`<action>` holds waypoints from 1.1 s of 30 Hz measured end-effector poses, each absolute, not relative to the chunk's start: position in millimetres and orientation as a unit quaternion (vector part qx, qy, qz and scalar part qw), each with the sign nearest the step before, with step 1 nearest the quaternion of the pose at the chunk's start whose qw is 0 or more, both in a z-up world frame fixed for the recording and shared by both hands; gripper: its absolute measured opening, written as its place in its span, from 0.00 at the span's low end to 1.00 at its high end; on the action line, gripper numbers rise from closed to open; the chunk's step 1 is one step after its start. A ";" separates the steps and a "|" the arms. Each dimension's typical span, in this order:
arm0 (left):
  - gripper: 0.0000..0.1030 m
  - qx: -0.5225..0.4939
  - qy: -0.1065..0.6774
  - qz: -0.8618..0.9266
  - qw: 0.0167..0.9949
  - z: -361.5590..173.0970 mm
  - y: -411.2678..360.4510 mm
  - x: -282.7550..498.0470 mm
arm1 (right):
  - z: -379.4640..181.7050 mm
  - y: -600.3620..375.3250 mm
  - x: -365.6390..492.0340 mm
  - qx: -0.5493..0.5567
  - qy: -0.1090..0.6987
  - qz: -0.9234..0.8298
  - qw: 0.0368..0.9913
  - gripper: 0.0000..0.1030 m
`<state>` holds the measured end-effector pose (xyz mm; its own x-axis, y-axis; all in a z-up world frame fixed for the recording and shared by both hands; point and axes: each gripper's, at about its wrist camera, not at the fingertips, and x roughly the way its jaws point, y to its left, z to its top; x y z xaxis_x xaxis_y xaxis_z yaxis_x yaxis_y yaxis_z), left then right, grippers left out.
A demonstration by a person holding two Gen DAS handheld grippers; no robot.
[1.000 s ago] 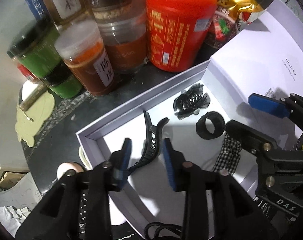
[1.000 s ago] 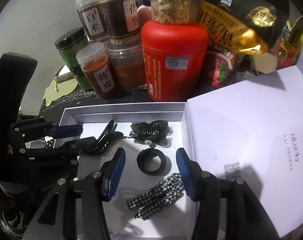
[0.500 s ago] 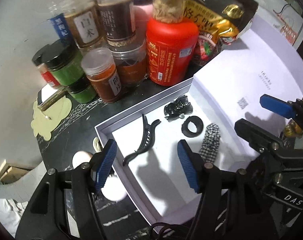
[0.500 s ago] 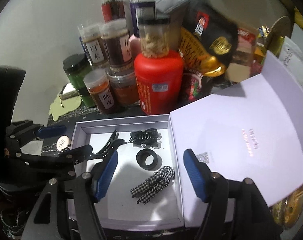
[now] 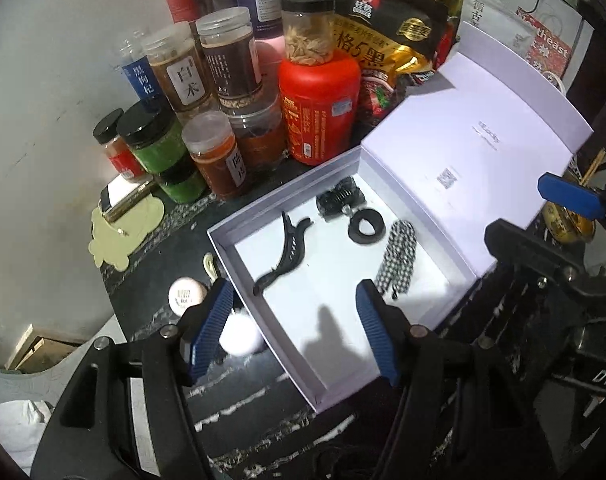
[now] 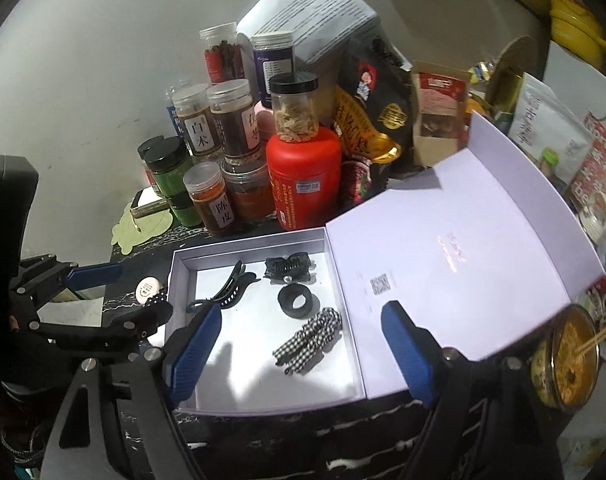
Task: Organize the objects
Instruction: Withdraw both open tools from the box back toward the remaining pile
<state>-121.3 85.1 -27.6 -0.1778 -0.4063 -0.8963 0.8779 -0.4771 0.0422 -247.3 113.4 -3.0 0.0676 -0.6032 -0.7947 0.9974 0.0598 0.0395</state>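
Note:
An open white box lies on the dark marbled table, its lid folded back to the right. Inside lie a long black claw clip, a black bow clip, a black ring scrunchie and a checked hair tie. My left gripper hangs above the box's near left corner, open, nothing between its pads. My right gripper hovers over the box's near edge with its jaws opening and empty. The claw clip, ring scrunchie and hair tie lie below it.
Behind the box crowd a red canister, several labelled jars and a black snack bag. A small white round jar and a pale coaster sit left of the box. A noodle bowl with chopsticks stands at the right.
Both grippers have risen and drawn back from the box, and both sets of jaws have widened. The left jaws no longer straddle the claw clip, which stays in the box.

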 end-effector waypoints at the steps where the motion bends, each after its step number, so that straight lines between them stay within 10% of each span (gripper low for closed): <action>1: 0.61 0.463 0.256 -0.724 0.442 -27.3 90.0 -119.8 | -2.2 118.3 -248.4 0.320 0.308 -0.611 0.655 0.81; 33: 0.61 0.508 0.227 -0.734 0.390 -70.4 120.4 -43.7 | -51.9 185.9 -181.9 0.396 0.298 -0.635 0.593 0.84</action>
<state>-43.7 120.4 -70.4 -0.1792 -0.3422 -0.9224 0.8035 -0.5919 0.0634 -181.9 185.9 -51.9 0.0168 -0.5165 -0.8561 0.9887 -0.1189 0.0912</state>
